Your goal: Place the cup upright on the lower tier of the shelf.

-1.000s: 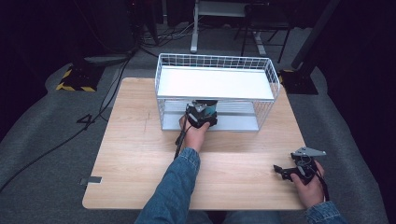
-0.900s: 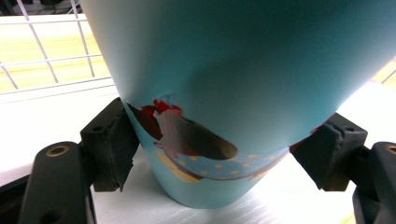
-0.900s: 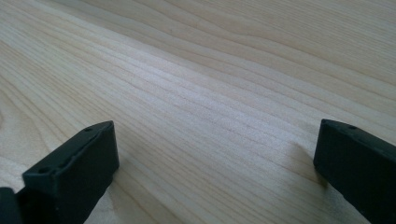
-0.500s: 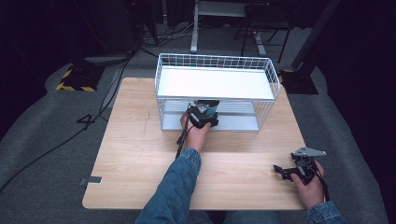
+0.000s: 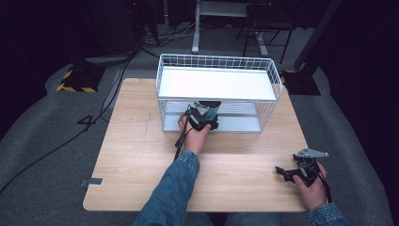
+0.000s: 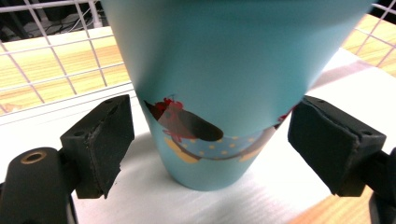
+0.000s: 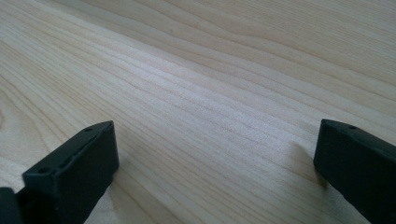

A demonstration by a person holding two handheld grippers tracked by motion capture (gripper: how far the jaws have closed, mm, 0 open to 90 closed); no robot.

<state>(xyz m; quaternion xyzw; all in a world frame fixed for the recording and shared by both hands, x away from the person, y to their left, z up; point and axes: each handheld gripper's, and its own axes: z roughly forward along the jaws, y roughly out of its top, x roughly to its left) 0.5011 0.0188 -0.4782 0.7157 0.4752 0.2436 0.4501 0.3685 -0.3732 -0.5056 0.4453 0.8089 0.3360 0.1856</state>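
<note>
The left tool (image 6: pixel 205 154) reaches into the wire rack's (image 5: pixel 270 106) lower shelf; a teal cup (image 6: pixel 224 84) stands between its spread jaws, wire walls close beyond. Around the right tool (image 5: pixel 301 172), bare bench (image 5: pixel 136 150) lies open.

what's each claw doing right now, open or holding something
Left claw: open, jaws on either side of the blue cup but with gaps, not gripping it.
Right claw: open, holding nothing, over the wooden table.
</note>
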